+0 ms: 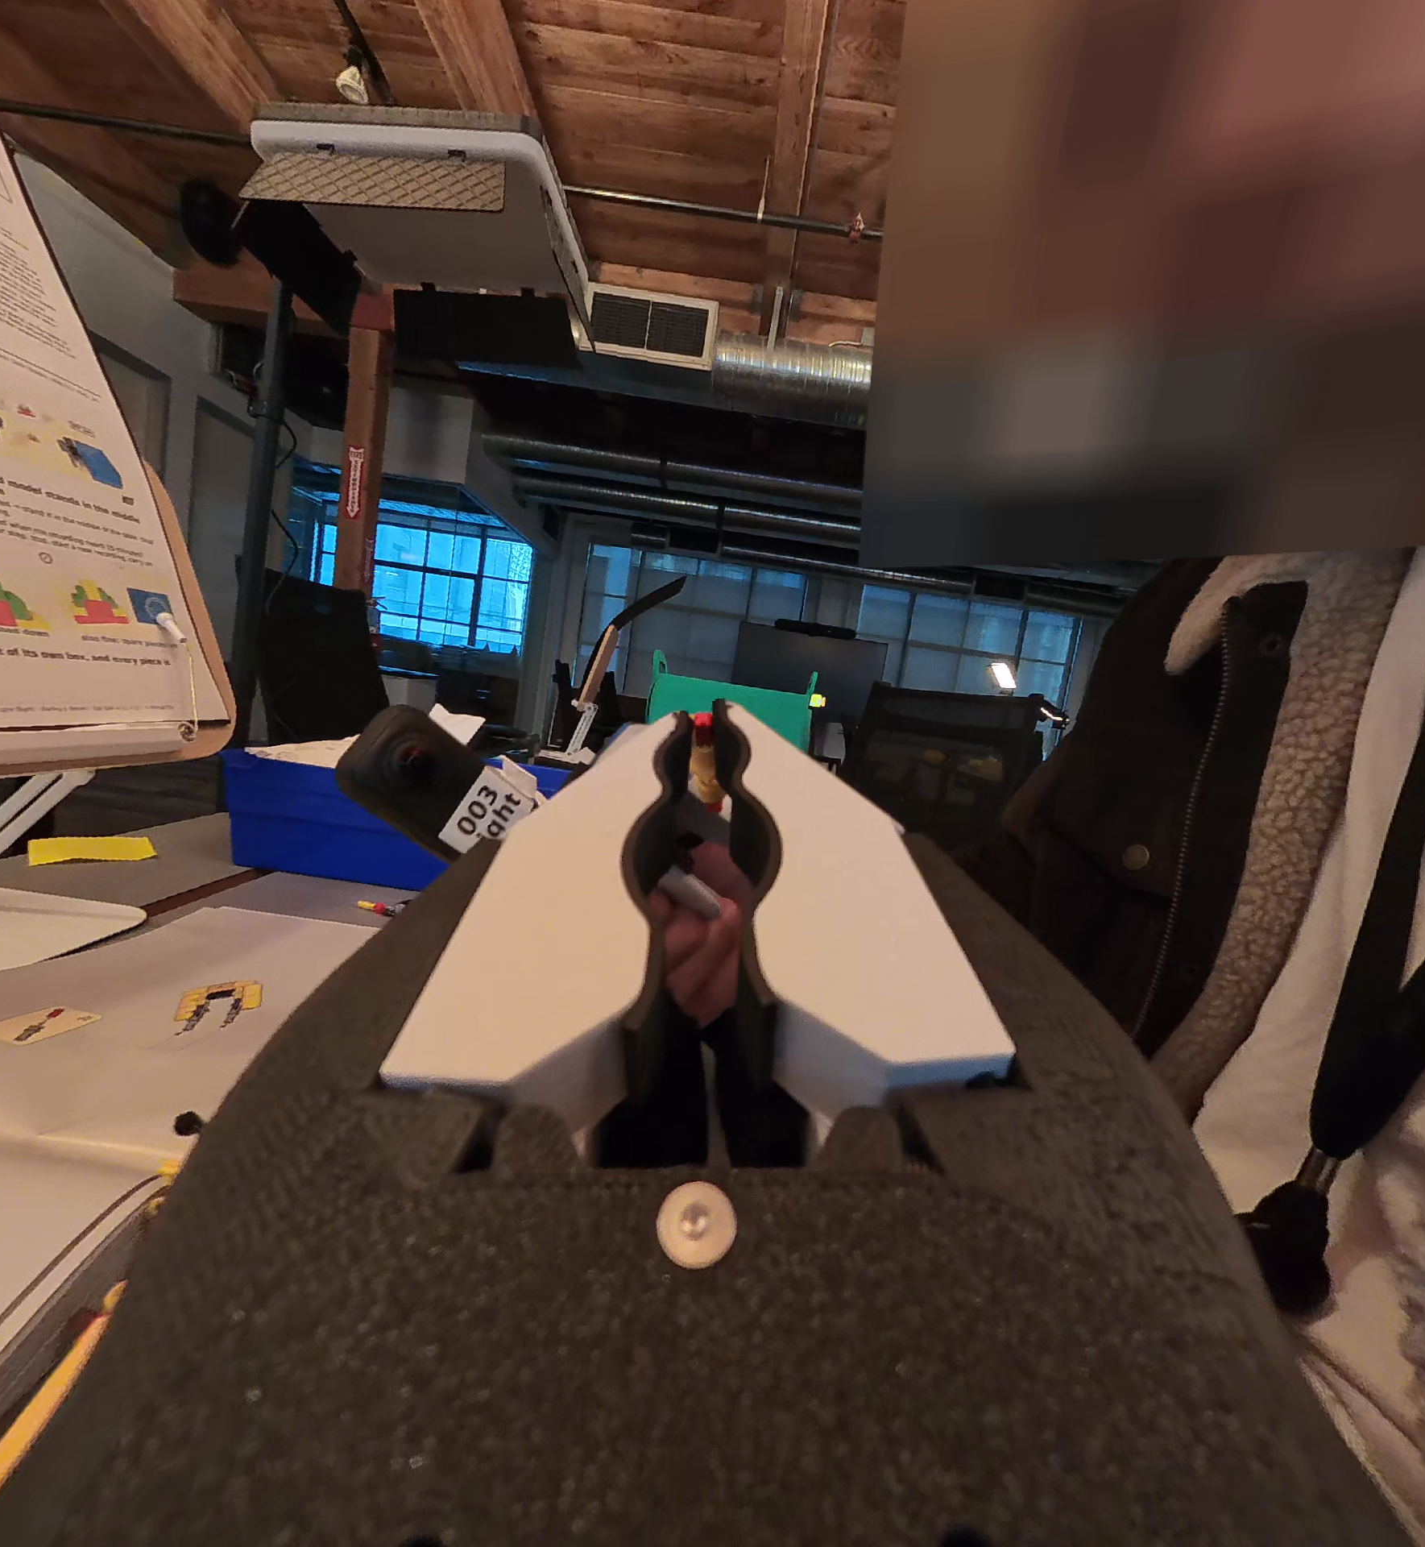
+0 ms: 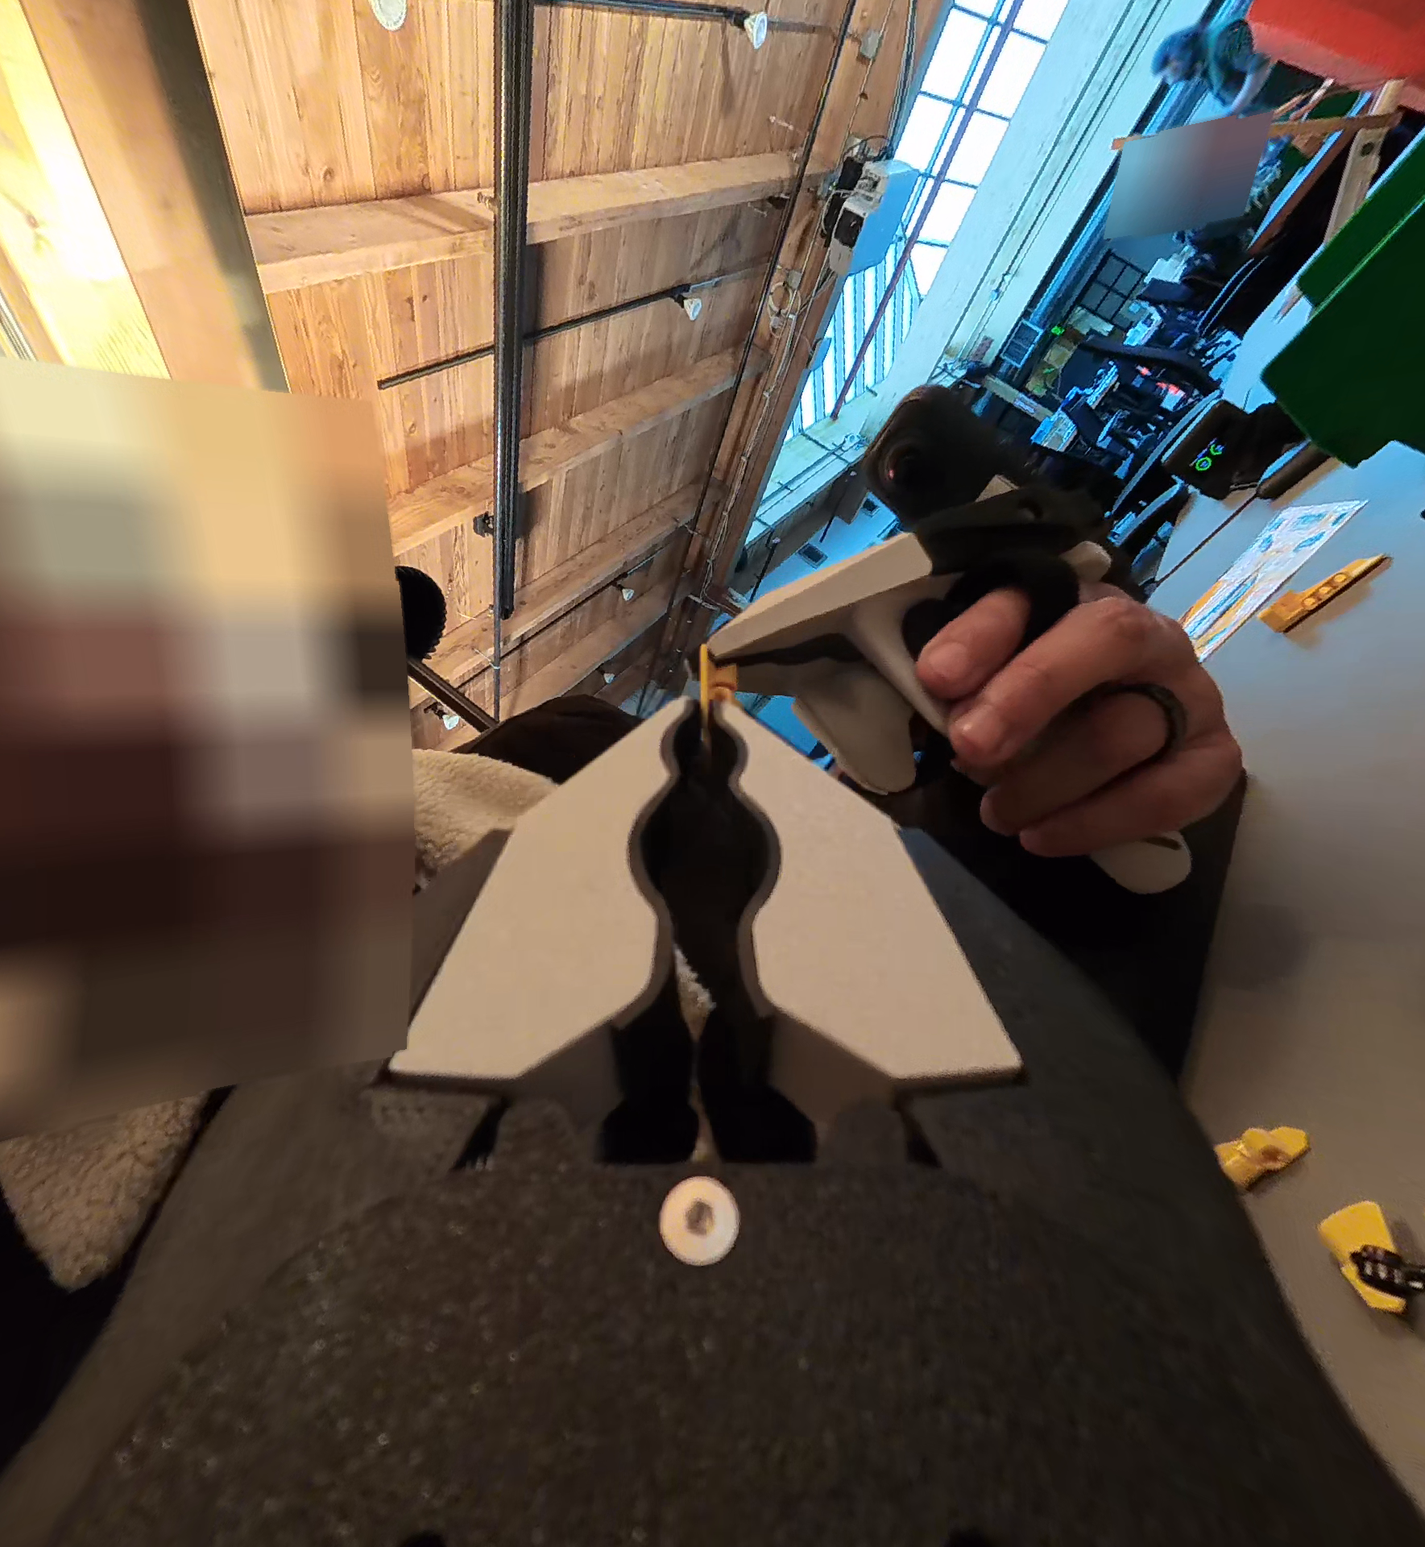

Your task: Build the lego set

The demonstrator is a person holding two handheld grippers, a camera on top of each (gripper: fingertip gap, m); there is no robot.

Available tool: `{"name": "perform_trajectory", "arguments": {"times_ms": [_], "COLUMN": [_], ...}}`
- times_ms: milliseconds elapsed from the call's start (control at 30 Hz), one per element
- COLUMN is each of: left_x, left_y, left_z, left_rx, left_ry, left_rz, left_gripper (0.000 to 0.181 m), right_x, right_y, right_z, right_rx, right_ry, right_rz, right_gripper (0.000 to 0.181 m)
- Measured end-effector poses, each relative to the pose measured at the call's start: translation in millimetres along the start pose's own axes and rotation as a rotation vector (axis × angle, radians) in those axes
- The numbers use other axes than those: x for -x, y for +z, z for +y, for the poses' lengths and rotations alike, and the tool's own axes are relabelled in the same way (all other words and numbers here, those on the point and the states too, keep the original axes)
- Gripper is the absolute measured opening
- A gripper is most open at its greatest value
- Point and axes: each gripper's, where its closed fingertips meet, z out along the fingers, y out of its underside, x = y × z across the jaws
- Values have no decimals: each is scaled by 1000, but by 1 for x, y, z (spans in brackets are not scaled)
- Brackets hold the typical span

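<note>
Both grippers are lifted off the table and meet tip to tip in front of a person's jacket. My left gripper point(image 1: 699, 727) is shut on a small yellow lego part with a red tip point(image 1: 702, 758). My right gripper point(image 2: 705, 713) is shut on a thin yellow lego part point(image 2: 707, 682). In the right wrist view the left gripper point(image 2: 721, 663), held in a hand point(image 2: 1085, 720), touches that same yellow part from the upper right. I cannot tell whether the two parts are joined. In the left wrist view the right gripper's camera point(image 1: 407, 763) shows behind my fingers.
An instruction sheet on a stand point(image 1: 39, 502), a blue bin point(image 1: 307, 808) and paper sheets with part pictures point(image 1: 207, 1000) are at the left. Loose yellow parts point(image 2: 1263, 1155) point(image 2: 1361, 1256), a long yellow part point(image 2: 1324, 590) and a green bin point(image 2: 1403, 293) are on the grey table point(image 2: 1320, 879).
</note>
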Motion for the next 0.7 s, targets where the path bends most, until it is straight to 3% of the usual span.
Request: {"name": "perform_trajectory", "arguments": {"times_ms": [500,700], "left_x": [3,12], "left_y": [-2,-3], "left_z": [-2,0], "left_rx": [-10,4], "left_ry": [-12,-46], "left_rz": [-11,-58], "left_gripper": [4,4], "right_x": [-2,-5], "right_y": [-2,-8], "right_z": [-2,-7], "right_rx": [3,-3], "right_ry": [-36,-84], "right_rz": [29,106], "right_gripper": [1,1]}}
